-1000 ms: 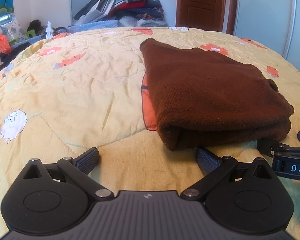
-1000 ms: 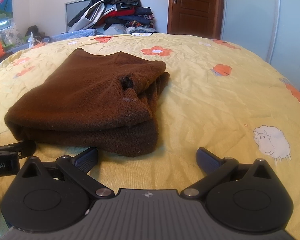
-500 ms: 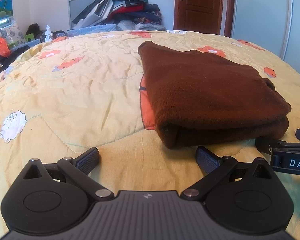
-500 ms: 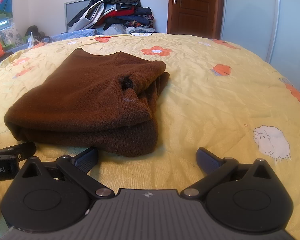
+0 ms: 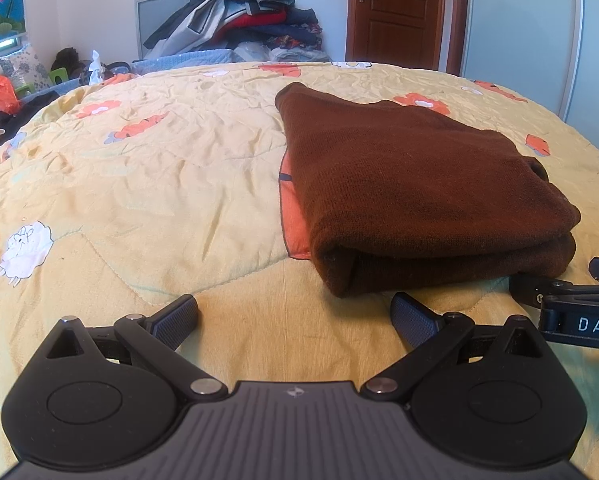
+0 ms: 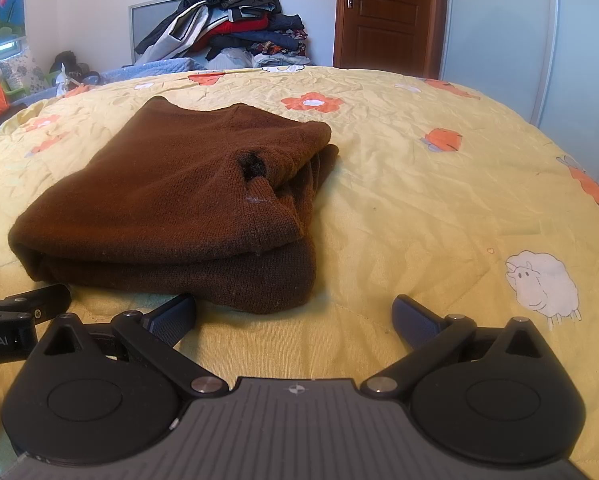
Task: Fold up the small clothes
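A brown knitted garment (image 5: 415, 196) lies folded into a thick rectangle on the yellow quilt (image 5: 159, 184). My left gripper (image 5: 295, 316) is open, just short of the fold's near left corner, nothing between its fingers. In the right wrist view the same brown garment (image 6: 171, 208) sits ahead and to the left. My right gripper (image 6: 295, 316) is open too, its left finger (image 6: 171, 320) close under the garment's near right corner. Each view shows the other gripper's black fingers at its edge: right gripper (image 5: 571, 300), left gripper (image 6: 23, 304).
A heap of clothes (image 6: 227, 20) is piled beyond the far side of the bed. A brown door (image 6: 387, 12) and pale wardrobe panels (image 6: 499, 28) stand at the back right. Small clutter (image 5: 3, 92) lies past the bed's left edge.
The left gripper has drawn back and risen slightly, so the garment looks a bit farther. The right gripper has hardly moved. Both stay open.
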A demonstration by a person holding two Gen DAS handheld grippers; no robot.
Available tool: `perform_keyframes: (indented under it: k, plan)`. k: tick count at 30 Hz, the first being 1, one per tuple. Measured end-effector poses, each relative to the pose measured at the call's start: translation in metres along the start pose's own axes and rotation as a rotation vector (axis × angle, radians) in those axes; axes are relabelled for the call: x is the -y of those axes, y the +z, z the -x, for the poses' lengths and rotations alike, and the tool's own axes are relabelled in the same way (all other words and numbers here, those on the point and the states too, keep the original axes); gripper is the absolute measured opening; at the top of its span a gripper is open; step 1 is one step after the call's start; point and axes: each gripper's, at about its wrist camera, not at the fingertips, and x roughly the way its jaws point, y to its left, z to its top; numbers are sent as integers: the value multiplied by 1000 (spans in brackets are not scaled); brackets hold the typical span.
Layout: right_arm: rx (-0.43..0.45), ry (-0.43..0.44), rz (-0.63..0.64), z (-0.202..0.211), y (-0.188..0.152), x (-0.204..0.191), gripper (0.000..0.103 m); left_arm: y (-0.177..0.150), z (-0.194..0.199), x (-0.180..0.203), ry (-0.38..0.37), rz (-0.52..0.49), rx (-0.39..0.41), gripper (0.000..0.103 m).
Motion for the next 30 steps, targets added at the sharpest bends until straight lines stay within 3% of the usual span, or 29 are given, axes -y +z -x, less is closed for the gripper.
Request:
perform_keyframes:
  k: [21,25,30]
  plan:
    - [0,0,0,0,0,0,103,0,0,0,-2,1,1,103]
    - [0,0,0,0,0,0,103,2,9,-4,17,20,56,103]
    - [-5,10,4,1,1,2,103,-1,24,4,34,-76,85,103]
